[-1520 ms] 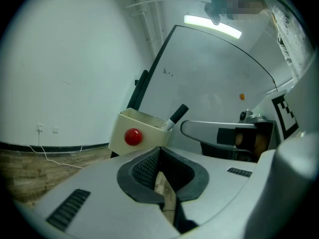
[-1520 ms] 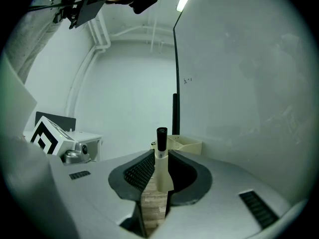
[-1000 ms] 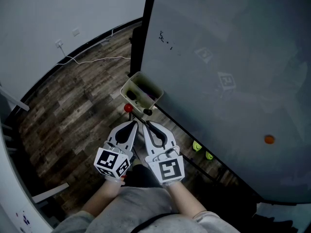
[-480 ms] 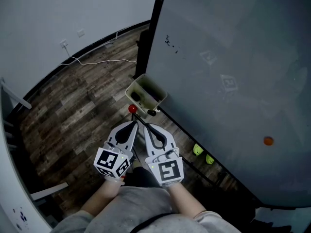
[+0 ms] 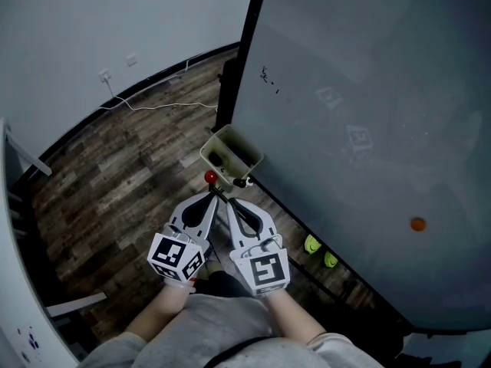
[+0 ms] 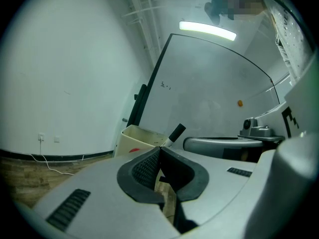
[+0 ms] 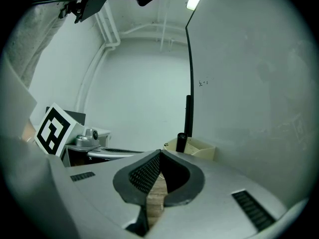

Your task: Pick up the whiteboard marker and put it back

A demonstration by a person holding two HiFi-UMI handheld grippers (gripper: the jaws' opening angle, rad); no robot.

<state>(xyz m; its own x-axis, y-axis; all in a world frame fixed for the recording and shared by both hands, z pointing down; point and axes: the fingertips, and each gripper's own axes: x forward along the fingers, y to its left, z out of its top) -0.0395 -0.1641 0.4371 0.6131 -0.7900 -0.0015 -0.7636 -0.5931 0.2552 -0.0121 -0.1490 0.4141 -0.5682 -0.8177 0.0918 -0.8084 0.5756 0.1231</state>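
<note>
I record the left gripper (image 5: 212, 196) and right gripper (image 5: 229, 200) both clenched on nothing, side by side just short of the box (image 5: 212, 154) at the whiteboard's (image 5: 368, 90) bottom corner, where the marker (image 6: 175, 133) stands tilted inside, so I judge it already returned.

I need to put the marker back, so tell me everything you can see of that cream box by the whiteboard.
The cream box is an open-topped, plastic-looking rectangular bin by the whiteboard's lower edge, near its black frame post. Dark items lie inside; one black-capped marker sticks up out of it, tilted.
</note>
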